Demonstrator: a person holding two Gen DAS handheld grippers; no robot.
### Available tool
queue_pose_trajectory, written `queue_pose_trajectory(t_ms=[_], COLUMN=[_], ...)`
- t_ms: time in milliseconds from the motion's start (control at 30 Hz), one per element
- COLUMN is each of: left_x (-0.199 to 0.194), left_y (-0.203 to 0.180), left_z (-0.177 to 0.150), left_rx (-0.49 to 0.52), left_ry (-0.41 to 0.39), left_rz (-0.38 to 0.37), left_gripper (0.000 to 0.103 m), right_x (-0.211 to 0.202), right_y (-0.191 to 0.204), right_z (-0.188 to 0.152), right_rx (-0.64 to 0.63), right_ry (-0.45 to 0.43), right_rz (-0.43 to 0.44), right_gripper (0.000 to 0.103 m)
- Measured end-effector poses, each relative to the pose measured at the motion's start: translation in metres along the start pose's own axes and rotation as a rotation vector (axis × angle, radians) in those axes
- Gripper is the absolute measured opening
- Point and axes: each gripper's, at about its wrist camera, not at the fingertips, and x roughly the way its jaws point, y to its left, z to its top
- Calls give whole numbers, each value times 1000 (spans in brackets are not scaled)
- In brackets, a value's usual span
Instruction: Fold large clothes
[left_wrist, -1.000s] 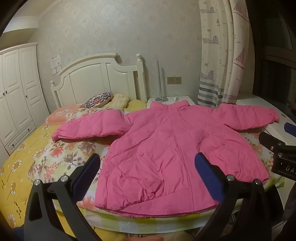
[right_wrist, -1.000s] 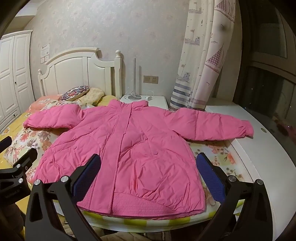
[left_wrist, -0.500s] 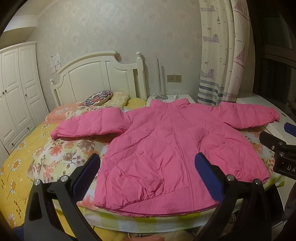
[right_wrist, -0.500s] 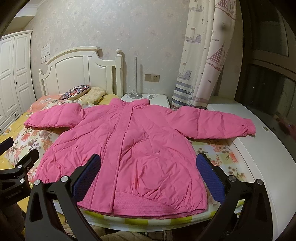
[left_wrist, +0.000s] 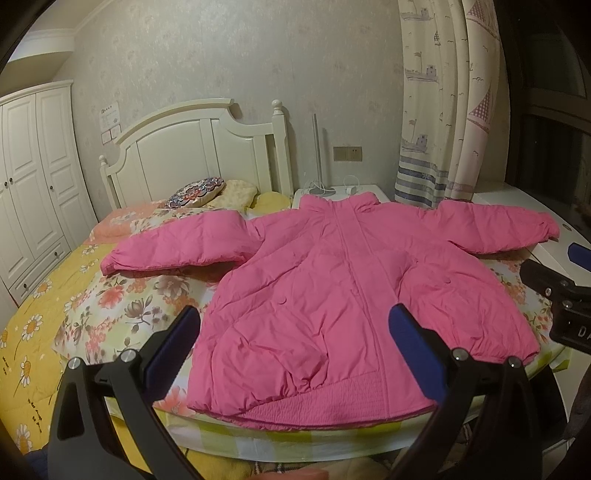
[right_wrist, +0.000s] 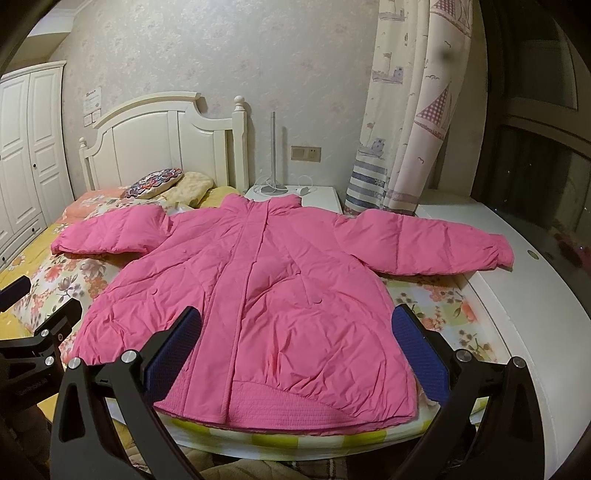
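A large pink padded jacket (left_wrist: 343, 295) lies flat, front up, on the bed, both sleeves spread out to the sides and the hem towards me; it also shows in the right wrist view (right_wrist: 258, 295). My left gripper (left_wrist: 293, 325) is open and empty, held in front of the hem near its left half. My right gripper (right_wrist: 295, 325) is open and empty, in front of the hem's right half. Each gripper shows at the edge of the other's view.
The bed (left_wrist: 74, 317) has a floral yellow cover, pillows (left_wrist: 199, 190) and a white headboard (left_wrist: 192, 151). A white bedside table (right_wrist: 317, 195) with a lamp pole stands behind. A curtain (right_wrist: 402, 129) and a white ledge (right_wrist: 517, 314) are at the right, a wardrobe (left_wrist: 29, 184) at the left.
Both views have drifted slightly, so the jacket sits a little higher and nearer in frame. The jacket itself has not moved and both grippers stay open.
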Motion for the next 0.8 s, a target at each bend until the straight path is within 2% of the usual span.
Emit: queue_pose_trajectory(t_ms=[800], left_x=[2], left_y=[-1], left_z=[1], left_rx=[2], left_ry=[9], left_rz=[2], left_gripper=[101], right_x=[3], right_y=[-2], right_z=[0], right_rx=[7], right_ry=[11], right_rz=[7], right_gripper=[99])
